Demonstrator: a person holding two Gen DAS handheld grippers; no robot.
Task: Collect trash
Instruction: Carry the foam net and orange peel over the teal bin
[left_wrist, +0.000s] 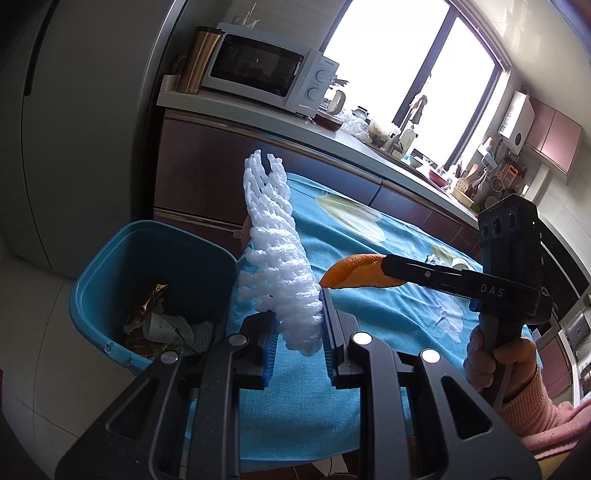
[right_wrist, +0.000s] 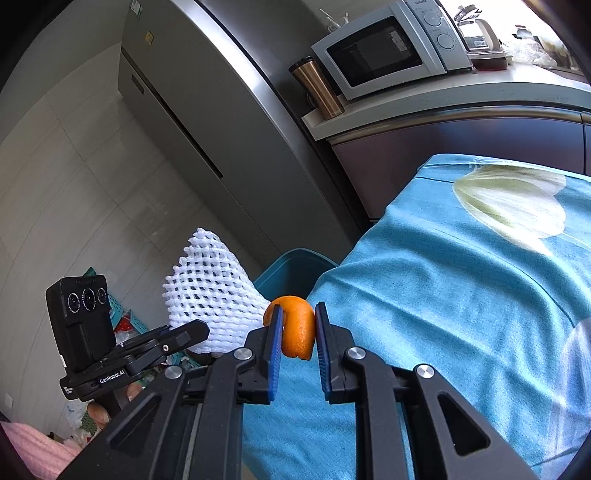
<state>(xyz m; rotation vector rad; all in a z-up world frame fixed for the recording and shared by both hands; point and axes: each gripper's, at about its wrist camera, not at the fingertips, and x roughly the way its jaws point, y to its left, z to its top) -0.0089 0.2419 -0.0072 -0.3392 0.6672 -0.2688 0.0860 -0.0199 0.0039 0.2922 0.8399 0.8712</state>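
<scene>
- Gripping a white foam fruit net (left_wrist: 280, 254), the left gripper (left_wrist: 299, 328) has its blue-padded jaws clamped on the net's lower end; the rest of the net stands up tall above the fingers.
- From the right wrist view the same net (right_wrist: 214, 291) fans out wide, held by the left gripper (right_wrist: 195, 334) at the left of the scene.
- The right gripper (right_wrist: 297, 332) is closed on a curved piece of orange peel (right_wrist: 297, 326), pinched between its two blue pads.
- In the left wrist view the right gripper (left_wrist: 388, 267) reaches in from the right with the orange peel (left_wrist: 354, 275) sticking out past its fingertips, its tip just beside the foam net.
- Both pieces of trash are held in the air over the near left edge of a table covered by a turquoise tablecloth (left_wrist: 369, 314) with pale flower prints.
- A blue trash bin (left_wrist: 147, 291) stands on the floor just beside the table's left edge, below and to the left of the net; crumpled paper and shiny wrappers lie inside it.
- In the right wrist view only the bin's rim (right_wrist: 291, 269) shows, beyond the peel.
- Far behind, a white microwave (left_wrist: 266, 74) and a copper-coloured tumbler (left_wrist: 199, 59) sit on a counter next to a grey refrigerator (left_wrist: 88, 122).
- A hand (left_wrist: 498, 362) in a pink sleeve holds the right gripper's handle.
</scene>
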